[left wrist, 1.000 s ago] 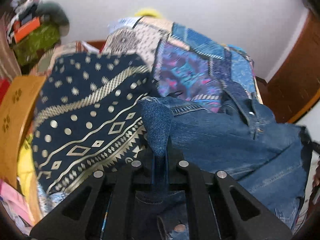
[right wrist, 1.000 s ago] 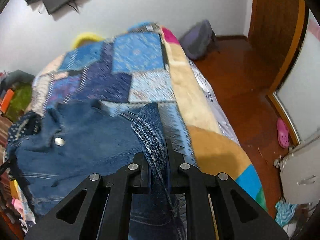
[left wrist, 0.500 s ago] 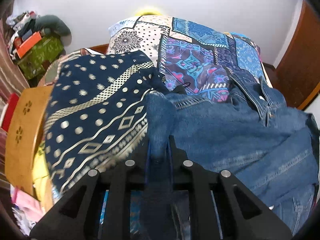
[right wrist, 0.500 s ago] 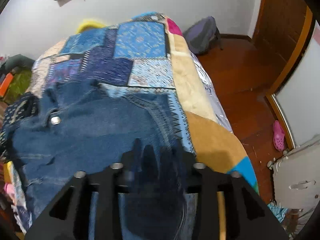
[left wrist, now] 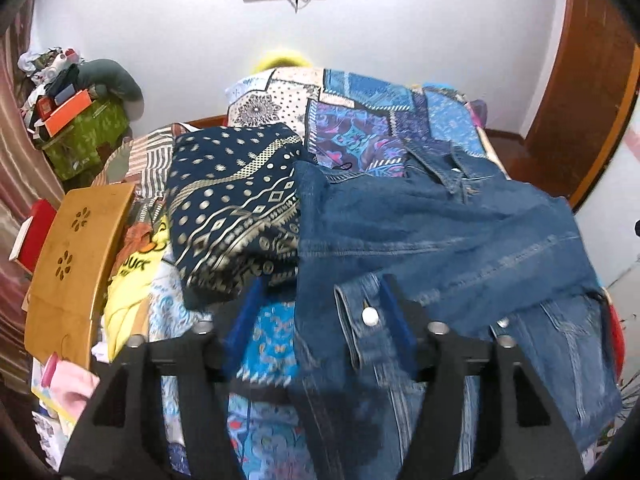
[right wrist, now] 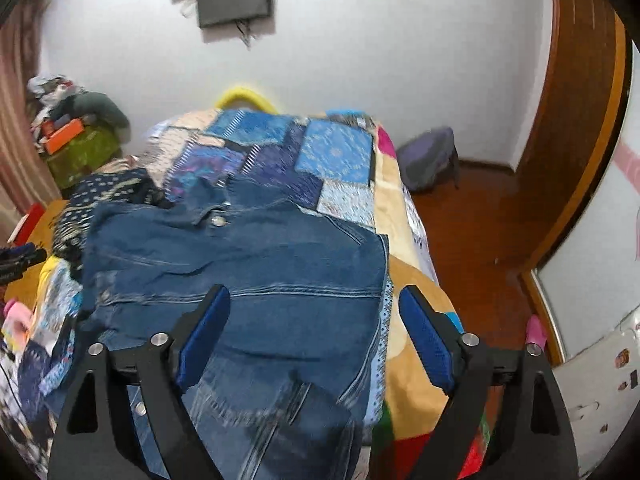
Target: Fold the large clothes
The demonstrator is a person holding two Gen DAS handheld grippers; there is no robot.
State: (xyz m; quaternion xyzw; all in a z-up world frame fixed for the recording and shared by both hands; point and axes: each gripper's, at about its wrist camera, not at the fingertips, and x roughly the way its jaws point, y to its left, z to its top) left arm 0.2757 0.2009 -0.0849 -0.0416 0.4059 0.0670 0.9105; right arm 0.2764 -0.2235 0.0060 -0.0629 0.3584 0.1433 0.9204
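A blue denim jacket lies spread on the patchwork bedspread, collar toward the far wall. It also shows in the right wrist view. My left gripper is open, above the jacket's left edge, with a buttoned cuff lying between its blue pads. My right gripper is open wide above the jacket's right side near the bed edge. Neither holds any cloth.
A folded navy garment with a gold pattern lies left of the jacket. A wooden lap table and loose clothes sit at the left. The bed edge drops to a wooden floor with a grey backpack.
Both grippers let go of the denim they pinched and opened. Both pulled back and up, and the jacket now lies flat on the bed.
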